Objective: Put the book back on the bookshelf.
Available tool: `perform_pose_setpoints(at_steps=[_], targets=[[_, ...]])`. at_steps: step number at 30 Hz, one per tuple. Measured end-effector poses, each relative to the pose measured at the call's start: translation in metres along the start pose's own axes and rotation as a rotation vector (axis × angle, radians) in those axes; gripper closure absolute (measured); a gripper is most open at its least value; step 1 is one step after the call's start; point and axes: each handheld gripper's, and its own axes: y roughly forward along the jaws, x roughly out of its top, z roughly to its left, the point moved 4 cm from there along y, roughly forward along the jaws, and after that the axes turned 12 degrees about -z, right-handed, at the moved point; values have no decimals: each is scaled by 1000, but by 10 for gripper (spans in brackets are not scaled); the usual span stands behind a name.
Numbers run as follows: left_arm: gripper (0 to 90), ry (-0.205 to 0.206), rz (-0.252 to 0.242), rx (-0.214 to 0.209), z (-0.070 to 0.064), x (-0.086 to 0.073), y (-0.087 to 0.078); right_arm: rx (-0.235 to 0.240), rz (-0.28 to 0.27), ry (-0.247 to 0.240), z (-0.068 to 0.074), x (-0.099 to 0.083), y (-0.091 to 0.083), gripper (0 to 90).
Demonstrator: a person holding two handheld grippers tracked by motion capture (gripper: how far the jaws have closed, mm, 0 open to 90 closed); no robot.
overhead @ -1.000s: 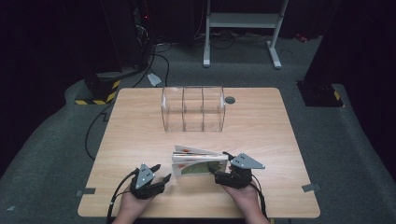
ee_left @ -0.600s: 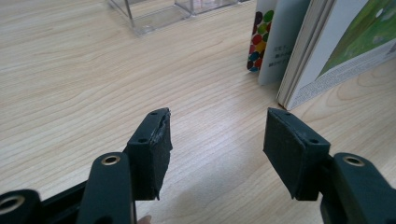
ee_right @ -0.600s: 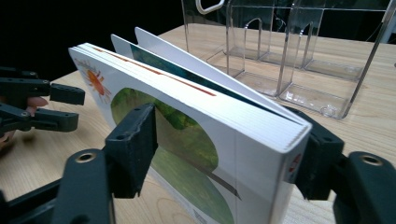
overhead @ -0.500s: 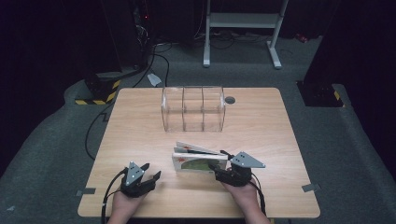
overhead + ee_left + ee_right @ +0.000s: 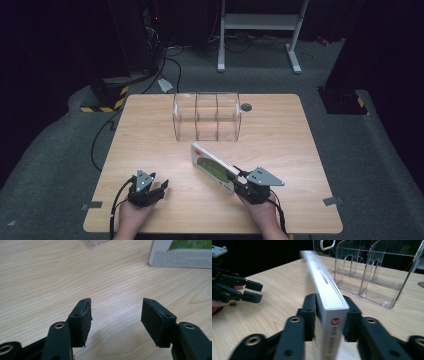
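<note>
The right gripper (image 5: 235, 178) clamps the thin white-and-green book (image 5: 214, 167) upright by its spine, likely for slotting into the clear acrylic rack (image 5: 207, 116); the left gripper (image 5: 161, 188) rests with fingers wide.

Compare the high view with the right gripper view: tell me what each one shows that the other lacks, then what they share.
High view alone: the grey floor, a white metal stand beyond the table, and the book's green cover.

Right gripper view alone: the book's spine with its red round mark, clamped between the right tongs.

Both: the book, the clear acrylic organizer, the wooden table and the open left tongs.
</note>
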Motion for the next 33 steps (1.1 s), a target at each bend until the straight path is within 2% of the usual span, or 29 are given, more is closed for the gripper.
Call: perform_pose_setpoints(at_steps=[2,4,6,9,14,19,24,31,33], targets=[[404,24,18,12,1,-1,4,-5,2,6,1,0,-2,728],[398,37,38,27,2,0,9,-14,-1,-13,1,0,-5,738],[395,34,36,36,3,0,11,-23,0,-32,1,-1,-9,739],[383,40,61,52,5,1,16,-36,1,-35,0,-1,-13,739],[322,57,84,42,5,3,23,-66,1,-30,-4,-1,-20,740],[291,26,93,31,8,4,28,-98,6,-39,-7,-2,-28,740],[291,-40,104,0,13,5,33,-126,2,-30,-13,-2,-36,739],[293,-41,104,1,14,5,34,-187,-5,-15,-22,-3,-44,738],[293,-43,103,1,14,5,34,-205,-5,-25,-24,-3,-45,738]])
